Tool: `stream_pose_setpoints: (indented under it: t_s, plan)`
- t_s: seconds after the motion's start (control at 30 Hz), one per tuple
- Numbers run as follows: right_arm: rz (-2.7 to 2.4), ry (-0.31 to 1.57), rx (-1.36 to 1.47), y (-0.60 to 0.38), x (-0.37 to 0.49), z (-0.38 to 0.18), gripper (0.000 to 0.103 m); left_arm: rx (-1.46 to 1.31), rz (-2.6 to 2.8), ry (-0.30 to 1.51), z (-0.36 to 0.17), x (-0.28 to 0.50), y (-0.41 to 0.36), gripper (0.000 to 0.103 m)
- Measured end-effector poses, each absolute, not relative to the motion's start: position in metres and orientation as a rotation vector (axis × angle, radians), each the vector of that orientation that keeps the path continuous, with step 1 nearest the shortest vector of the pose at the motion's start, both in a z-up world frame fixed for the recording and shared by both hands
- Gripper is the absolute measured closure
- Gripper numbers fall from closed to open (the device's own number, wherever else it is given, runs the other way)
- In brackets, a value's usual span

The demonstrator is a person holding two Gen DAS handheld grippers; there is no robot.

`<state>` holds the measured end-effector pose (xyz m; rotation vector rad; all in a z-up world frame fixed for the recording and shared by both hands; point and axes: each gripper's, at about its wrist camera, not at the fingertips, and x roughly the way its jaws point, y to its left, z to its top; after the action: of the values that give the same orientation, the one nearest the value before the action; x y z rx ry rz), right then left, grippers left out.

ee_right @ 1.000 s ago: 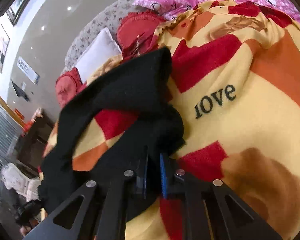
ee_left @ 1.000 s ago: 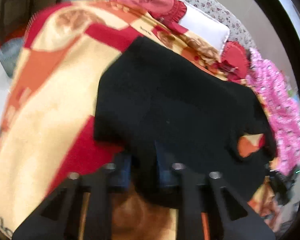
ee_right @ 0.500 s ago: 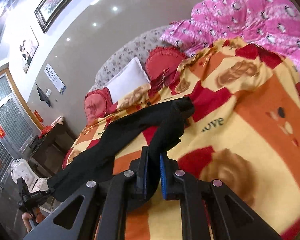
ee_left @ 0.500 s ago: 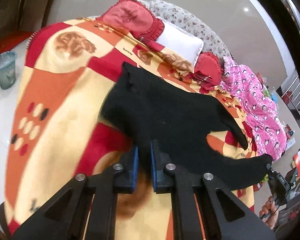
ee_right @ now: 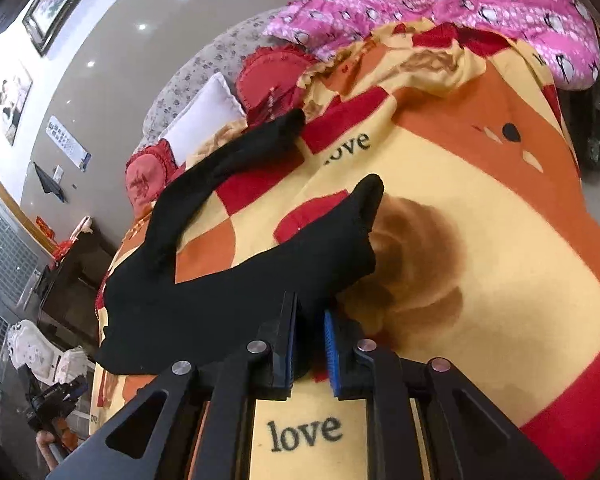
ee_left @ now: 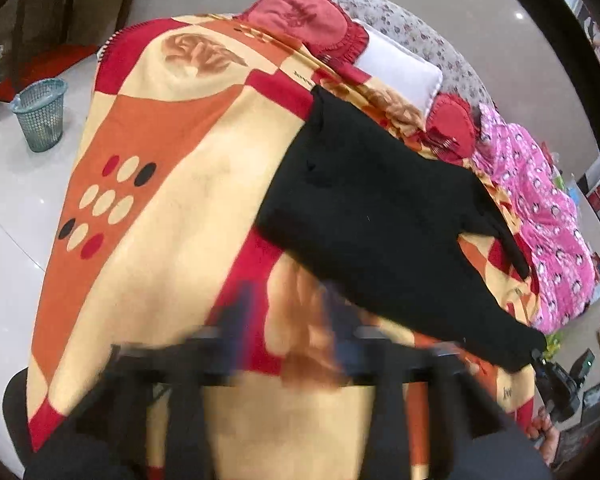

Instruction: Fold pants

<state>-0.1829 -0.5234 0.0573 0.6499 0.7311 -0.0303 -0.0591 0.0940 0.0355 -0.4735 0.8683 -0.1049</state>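
Black pants (ee_left: 380,216) lie spread on a red, orange and cream blanket (ee_left: 172,184) covering a bed. In the left wrist view my left gripper (ee_left: 292,320) is blurred, its jaws stand wide apart with nothing between them, just short of the pants' near edge. In the right wrist view the pants (ee_right: 228,280) show two legs reaching away. My right gripper (ee_right: 310,344) has its jaws narrowly apart with a bit of black cloth at the gap near one leg end.
Red round cushions (ee_left: 300,20) and a white pillow (ee_left: 396,68) lie at the bed's head. A pink quilt (ee_left: 548,216) lies along the far side. A blue mesh bin (ee_left: 40,114) stands on the white floor. A camera on a stand (ee_left: 560,376) is beside the bed.
My left gripper has opened and let go of the pants, pulling back. The pants have dropped flat onto the blanket. My right gripper has lowered with the leg end.
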Motion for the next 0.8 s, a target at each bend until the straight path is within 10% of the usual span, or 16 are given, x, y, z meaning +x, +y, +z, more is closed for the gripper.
stream_pose_setpoints:
  t_s: [0.1,0.4,0.47,0.5,0.53,0.8]
  plan:
    - [-0.014,0.735,0.722,-0.527,-0.182,0.049,0.052,-0.552,-0.078,0.848,0.03,-0.049,0.093,0.026]
    - [0.0,0.749,0.751,-0.523,-0.16,0.03,0.051,-0.511,-0.055,0.901,0.021,-0.011,0.056,0.021]
    - [0.001,0.744,0.726,-0.521,-0.154,0.031,0.065,-0.498,-0.068,0.891,0.023,-0.006,0.048,0.043]
    - [-0.001,0.743,0.714,-0.52,-0.153,0.031,0.073,-0.479,-0.079,0.919,0.022,-0.002,0.044,0.082]
    - [-0.003,0.74,0.711,-0.519,-0.151,0.031,0.087,-0.479,-0.087,0.936,0.02,0.0,0.041,0.093]
    - [0.053,0.657,0.716,-0.516,-0.164,0.061,0.093,-0.514,-0.199,0.842,0.059,-0.037,0.056,0.096]
